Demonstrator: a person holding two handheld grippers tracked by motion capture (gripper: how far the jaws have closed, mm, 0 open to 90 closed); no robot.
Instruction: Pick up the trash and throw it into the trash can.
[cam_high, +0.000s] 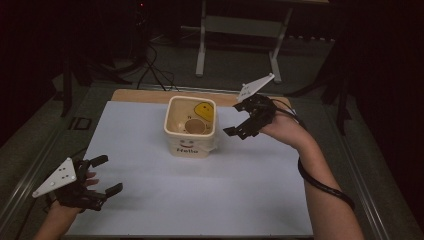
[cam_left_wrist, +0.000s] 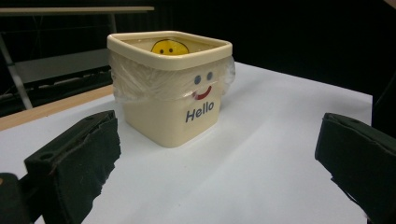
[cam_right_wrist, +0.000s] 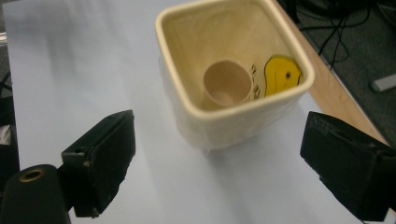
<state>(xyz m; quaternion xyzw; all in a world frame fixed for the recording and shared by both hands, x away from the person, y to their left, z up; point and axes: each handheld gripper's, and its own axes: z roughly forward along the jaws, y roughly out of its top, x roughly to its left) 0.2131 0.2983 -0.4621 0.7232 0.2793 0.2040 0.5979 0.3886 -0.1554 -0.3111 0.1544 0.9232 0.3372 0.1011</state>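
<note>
Dark room, white desk (cam_high: 200, 200). Cup (cam_high: 196, 127) already sits inside bin (cam_high: 192, 148); right gripper (cam_high: 241, 131) and left gripper (cam_high: 106, 175) both open, empty; nothing evidently left.

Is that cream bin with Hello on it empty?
No, a small cup sits inside the bin, seen from above in the right gripper view.

Black left gripper (cam_high: 100, 175), black right gripper (cam_high: 239, 129), grey three-cornered plates, black cable, padded jaws
</note>
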